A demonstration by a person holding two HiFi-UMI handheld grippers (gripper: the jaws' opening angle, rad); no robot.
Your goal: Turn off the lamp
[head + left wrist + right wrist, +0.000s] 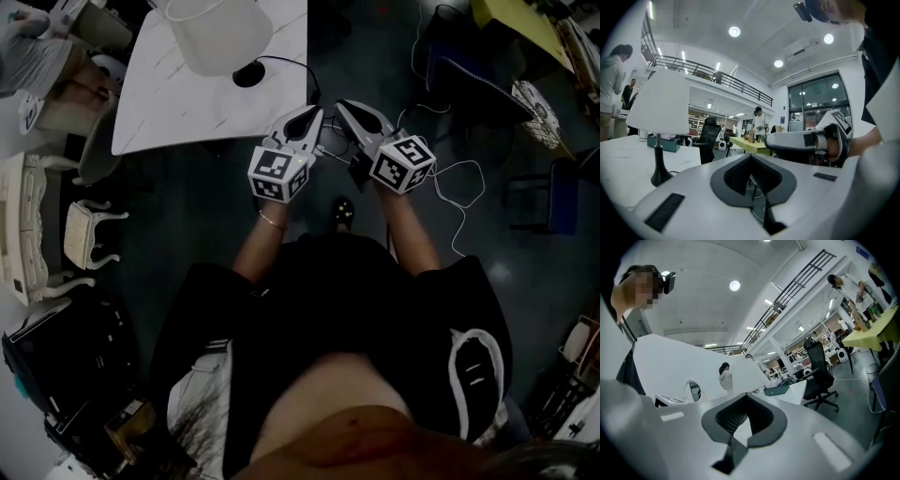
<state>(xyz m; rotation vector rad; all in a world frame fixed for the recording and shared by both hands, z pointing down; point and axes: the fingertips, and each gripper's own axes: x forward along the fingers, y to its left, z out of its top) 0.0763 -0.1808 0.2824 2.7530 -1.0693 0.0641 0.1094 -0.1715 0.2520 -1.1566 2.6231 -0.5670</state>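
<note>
Head view looks down on a person holding the left gripper (309,116) and the right gripper (349,109) side by side over the dark floor, just off the near right corner of a white table (159,108). The lamp (221,34) stands at the table's far side, its black base (249,73) close to the right edge, with a cord (292,66) running off that edge towards the grippers. In the two gripper views both pairs of jaws are pressed together with nothing between them.

From the left gripper view the lamp's white shade (661,101) sits up and to the left, well apart from the jaws. Under the bright ceiling lights I cannot tell whether the bulb is lit, and no switch shows plainly.

Likely trouble, as I judge it:
- The cord hangs near both grippers; catching it could drag the lamp towards the edge.
- The lamp looks slim and top-heavy, so a push from closed jaws on shade or stem could tip it.
</note>
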